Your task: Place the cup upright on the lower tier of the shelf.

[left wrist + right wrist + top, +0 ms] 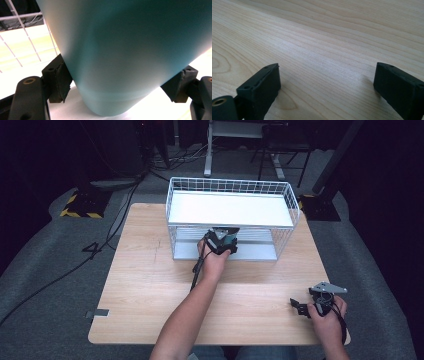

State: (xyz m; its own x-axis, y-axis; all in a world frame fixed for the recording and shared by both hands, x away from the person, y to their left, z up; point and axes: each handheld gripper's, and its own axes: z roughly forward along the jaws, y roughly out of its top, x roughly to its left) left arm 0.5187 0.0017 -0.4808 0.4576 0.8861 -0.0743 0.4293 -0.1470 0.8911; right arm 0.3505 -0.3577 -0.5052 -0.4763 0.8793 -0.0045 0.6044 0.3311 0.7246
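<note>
A smooth teal cup (135,50) with a rounded end stands very close in the left gripper view. The black pads (58,80) press on both of its sides. My left gripper (222,240) is shut on this teal cup (230,238) at the front opening of the white wire rack (230,185), just under its upper shelf and over the lower shelf (250,251). At the table's front right corner my right gripper (298,307) rests low over the wood. In its own view the right gripper (327,85) is open, with bare wood between the jaws.
The rack has a white upper shelf (230,209) and wire walls (30,47) on its sides and back. It stands at the far middle of the wooden table (150,285). A cable (196,272) trails from the left gripper.
</note>
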